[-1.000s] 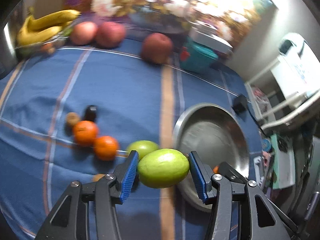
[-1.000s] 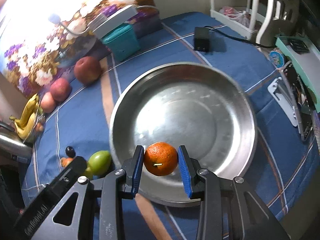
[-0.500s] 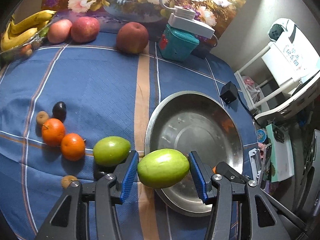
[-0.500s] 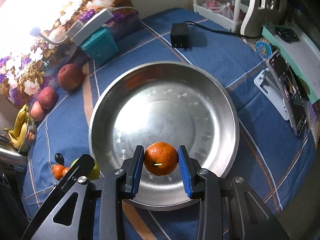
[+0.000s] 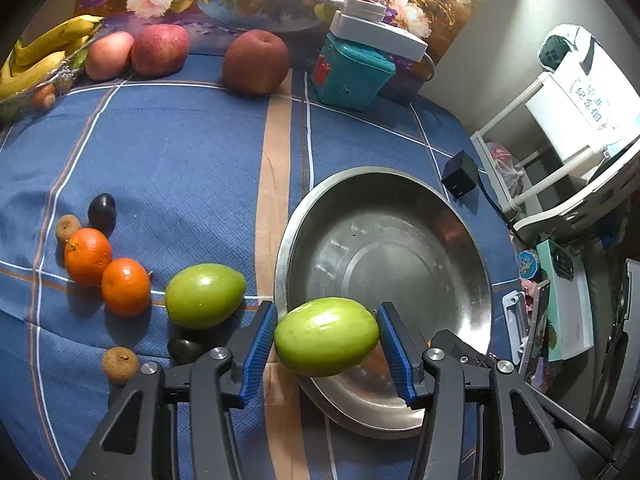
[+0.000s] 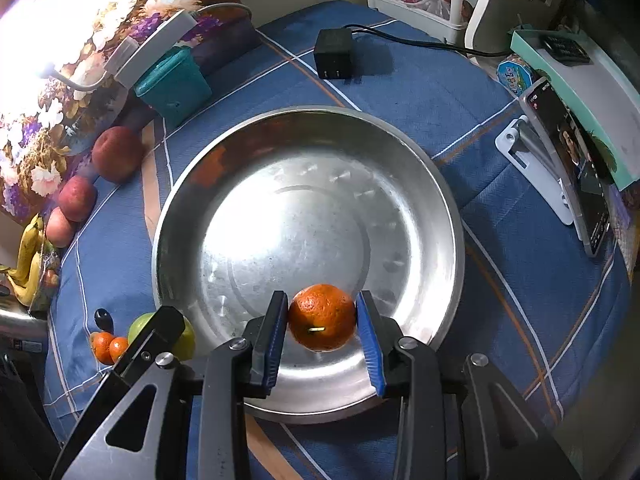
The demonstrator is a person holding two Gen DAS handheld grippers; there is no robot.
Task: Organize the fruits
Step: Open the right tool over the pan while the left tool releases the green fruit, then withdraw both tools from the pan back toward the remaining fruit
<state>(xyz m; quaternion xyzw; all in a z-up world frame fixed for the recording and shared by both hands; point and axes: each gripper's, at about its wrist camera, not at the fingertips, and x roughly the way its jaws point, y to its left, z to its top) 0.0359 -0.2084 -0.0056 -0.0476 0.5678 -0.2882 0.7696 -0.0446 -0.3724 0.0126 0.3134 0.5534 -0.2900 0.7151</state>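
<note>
Over the steel bowl (image 6: 448, 216), both grippers loaded, drop-off step.

Left gripper (image 5: 326, 338) clamps a green fruit (image 5: 326, 336) at the near rim; right gripper (image 6: 322, 318) clamps an orange (image 6: 322, 317) above the bowl floor. Next I'd lower and let go gently.

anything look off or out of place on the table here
Nothing spilled or damaged. The one oddity is a black power adapter lying on the blue tablecloth just beyond the steel bowl, its cable trailing off the edge, among the fruit.
</note>
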